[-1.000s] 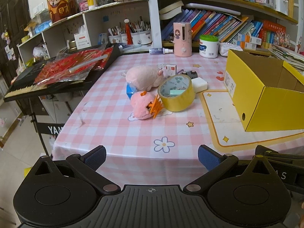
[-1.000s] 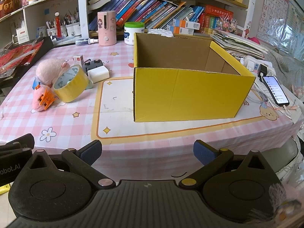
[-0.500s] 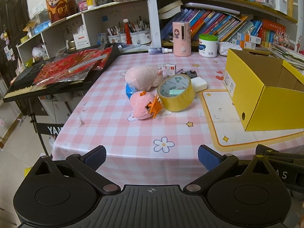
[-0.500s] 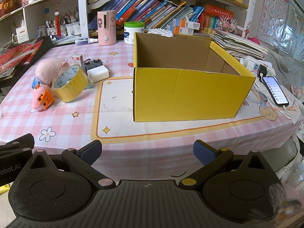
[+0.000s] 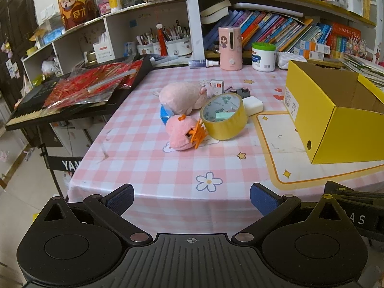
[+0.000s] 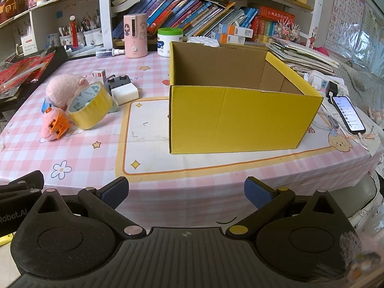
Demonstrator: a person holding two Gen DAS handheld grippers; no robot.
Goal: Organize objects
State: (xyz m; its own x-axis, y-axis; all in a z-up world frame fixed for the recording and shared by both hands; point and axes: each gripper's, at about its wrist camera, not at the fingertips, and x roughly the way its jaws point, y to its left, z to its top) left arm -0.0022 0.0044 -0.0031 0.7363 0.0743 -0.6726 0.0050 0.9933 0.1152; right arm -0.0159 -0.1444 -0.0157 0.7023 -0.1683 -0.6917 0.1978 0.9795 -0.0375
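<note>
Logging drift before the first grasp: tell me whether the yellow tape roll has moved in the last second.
No. The yellow tape roll leans on the pink plush beside the white block, as earlier.

The yellow box (image 6: 242, 117) is matt corrugated cardboard, brown inside. The tape roll (image 5: 224, 117) has a glossy plastic sheen. Both pink plush toys (image 5: 182, 97) look soft and fuzzy. A smooth, slightly shiny checked cloth covers the tabletop (image 5: 148, 168). The fingers (image 6: 115, 190) carry ribbed blue pads.

A home study: crammed bookshelves (image 5: 276, 26), pink checked tablecloth (image 5: 148, 158), alphabet poster (image 6: 345, 7).
</note>
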